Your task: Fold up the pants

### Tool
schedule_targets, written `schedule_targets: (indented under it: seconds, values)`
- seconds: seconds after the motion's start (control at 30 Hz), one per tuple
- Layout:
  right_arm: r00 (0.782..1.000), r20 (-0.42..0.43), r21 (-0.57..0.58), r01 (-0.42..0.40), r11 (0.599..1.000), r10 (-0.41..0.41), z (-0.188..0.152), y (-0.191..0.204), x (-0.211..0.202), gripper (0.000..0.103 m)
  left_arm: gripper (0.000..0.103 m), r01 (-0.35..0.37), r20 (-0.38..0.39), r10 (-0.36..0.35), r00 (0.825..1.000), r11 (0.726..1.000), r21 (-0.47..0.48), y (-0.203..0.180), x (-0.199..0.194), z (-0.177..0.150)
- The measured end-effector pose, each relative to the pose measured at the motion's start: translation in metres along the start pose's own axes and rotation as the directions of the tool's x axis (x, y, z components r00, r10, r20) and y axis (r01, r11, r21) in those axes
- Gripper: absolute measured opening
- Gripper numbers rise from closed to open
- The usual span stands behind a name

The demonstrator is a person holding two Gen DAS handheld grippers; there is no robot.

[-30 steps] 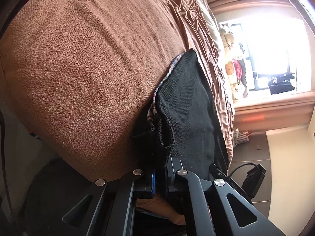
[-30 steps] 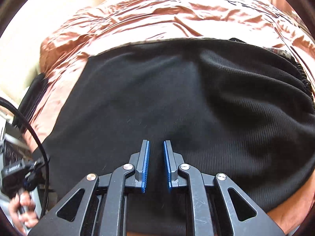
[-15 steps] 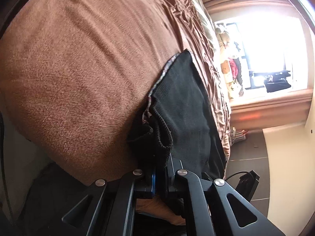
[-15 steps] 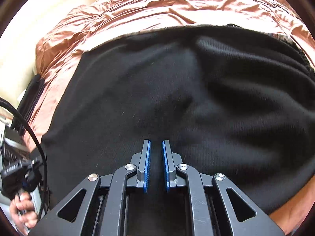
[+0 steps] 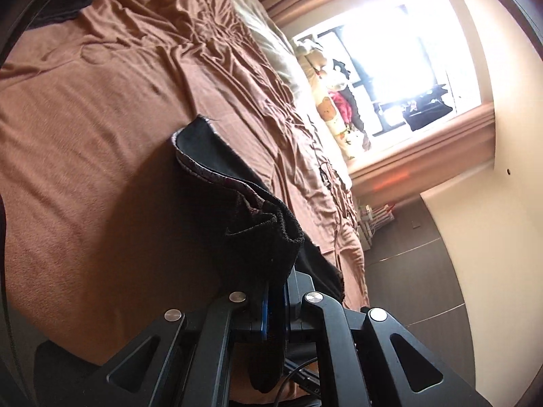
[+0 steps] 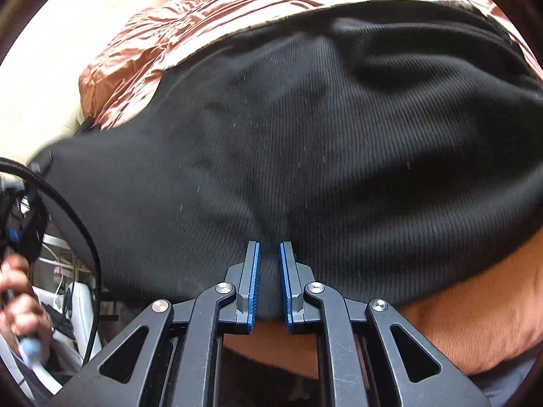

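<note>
The black ribbed pants (image 6: pixel 305 129) lie across a brown bed cover (image 6: pixel 203 17). My right gripper (image 6: pixel 269 254) is shut on the near edge of the pants, with dark cloth bunched between its blue pads (image 6: pixel 254 281). In the left wrist view my left gripper (image 5: pixel 275 300) is shut on a gathered end of the pants (image 5: pixel 261 237), and lifts it off the bed cover (image 5: pixel 85 129). The patterned inner waistband (image 5: pixel 203 173) shows along the raised edge.
A bright window (image 5: pixel 390 54) with stuffed toys (image 5: pixel 332 101) on the sill stands beyond the bed. Dark floor (image 5: pixel 414 271) and a cream wall (image 5: pixel 492 237) lie to the right. A hand (image 6: pixel 20 305) and a black cable (image 6: pixel 68 210) show at the left of the right wrist view.
My left gripper has lifted the pants end up off the cover and swung back, showing more of the bed. My right gripper has closed onto the near edge of the pants and pulled it up.
</note>
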State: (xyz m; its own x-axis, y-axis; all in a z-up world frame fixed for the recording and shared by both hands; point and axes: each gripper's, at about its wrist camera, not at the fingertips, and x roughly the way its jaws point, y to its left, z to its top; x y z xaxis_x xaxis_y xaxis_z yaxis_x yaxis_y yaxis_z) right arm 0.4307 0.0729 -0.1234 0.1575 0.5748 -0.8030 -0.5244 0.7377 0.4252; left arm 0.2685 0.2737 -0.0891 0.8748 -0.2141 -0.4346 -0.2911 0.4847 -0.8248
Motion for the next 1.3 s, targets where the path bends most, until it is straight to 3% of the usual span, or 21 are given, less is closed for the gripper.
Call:
schedule_targets:
  seconds: [0.17, 0.37, 0.43, 0.5, 0.57, 0.8, 1.1, 1.3]
  values:
    - [0.997, 0.050, 0.009, -0.050, 0.999, 0.050, 0.001, -0.013, -0.028, 0.009, 0.006, 0.034, -0.007, -0.034, 0.999, 0.997, 0.064, -0.035, 0.013, 0.007]
    - [0.987, 0.151, 0.032, -0.054, 0.998, 0.048, 0.002, -0.038, -0.071, 0.011, 0.006, 0.069, -0.044, -0.063, 0.997, 0.987, 0.143, -0.078, 0.037, 0.011]
    - [0.985, 0.171, 0.040, -0.038, 0.998, 0.030, 0.002, -0.046, -0.080, 0.020, 0.006, 0.079, -0.061, -0.069, 0.996, 0.983, 0.166, -0.091, 0.046, 0.011]
    - [0.980, 0.197, 0.045, -0.040, 0.998, 0.030, -0.002, -0.052, -0.090, 0.038, 0.006, 0.091, -0.081, -0.077, 0.994, 0.978, 0.186, -0.103, 0.056, 0.008]
    - [0.974, 0.227, 0.057, -0.042, 0.997, 0.028, -0.006, -0.059, -0.100, 0.049, 0.006, 0.102, -0.101, -0.083, 0.991, 0.973, 0.205, -0.114, 0.066, 0.006]
    - [0.954, 0.299, 0.104, -0.074, 0.992, 0.040, -0.033, -0.090, -0.134, 0.051, 0.006, 0.147, -0.189, -0.099, 0.977, 0.955, 0.259, -0.152, 0.111, -0.012]
    - [0.933, 0.360, 0.191, -0.073, 0.979, -0.001, -0.060, -0.128, -0.174, 0.051, 0.006, 0.206, -0.320, -0.108, 0.941, 0.935, 0.290, -0.187, 0.171, -0.053]
    - [0.926, 0.376, 0.232, -0.064, 0.971, -0.029, -0.073, -0.143, -0.190, 0.051, 0.006, 0.242, -0.428, -0.103, 0.898, 0.927, 0.285, -0.197, 0.211, -0.096]
